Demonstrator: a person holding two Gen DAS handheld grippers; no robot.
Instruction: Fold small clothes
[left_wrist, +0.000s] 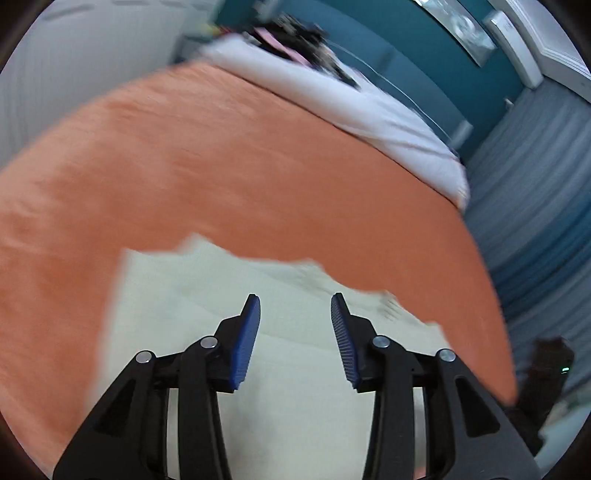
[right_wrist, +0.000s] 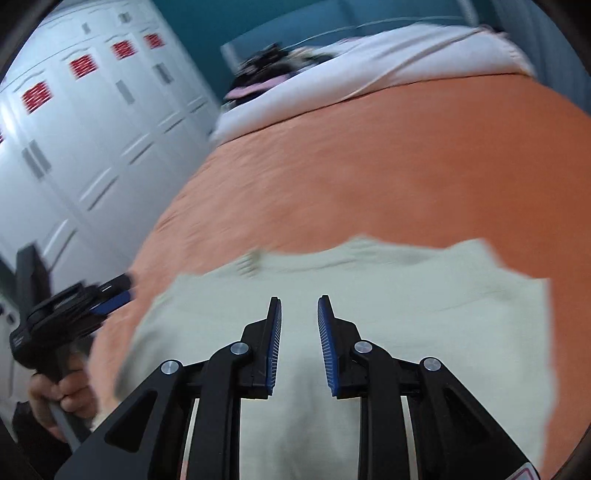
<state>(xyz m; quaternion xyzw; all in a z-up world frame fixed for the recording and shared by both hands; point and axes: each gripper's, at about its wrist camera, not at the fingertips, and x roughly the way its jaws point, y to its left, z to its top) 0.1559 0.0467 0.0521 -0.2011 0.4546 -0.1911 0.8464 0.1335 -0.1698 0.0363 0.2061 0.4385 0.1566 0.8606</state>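
On the left, our left gripper (left_wrist: 295, 306) hangs above the pale green garment (left_wrist: 258, 332), its blue pads standing moderately apart with nothing between them. The garment lies flat on the orange bedspread (left_wrist: 240, 166), near the edge closest to us, its outline fairly squared, so we judge at least one fold is already in; both views are blurred, so the layers stay unclear. To the right, our right gripper (right_wrist: 299, 310) hovers over the same cloth, jaws narrowly parted and empty. Further folds or smoothing may remain. A dark heap of clothes (left_wrist: 295, 40) waits near the white pillow (left_wrist: 351, 107) at the far end.
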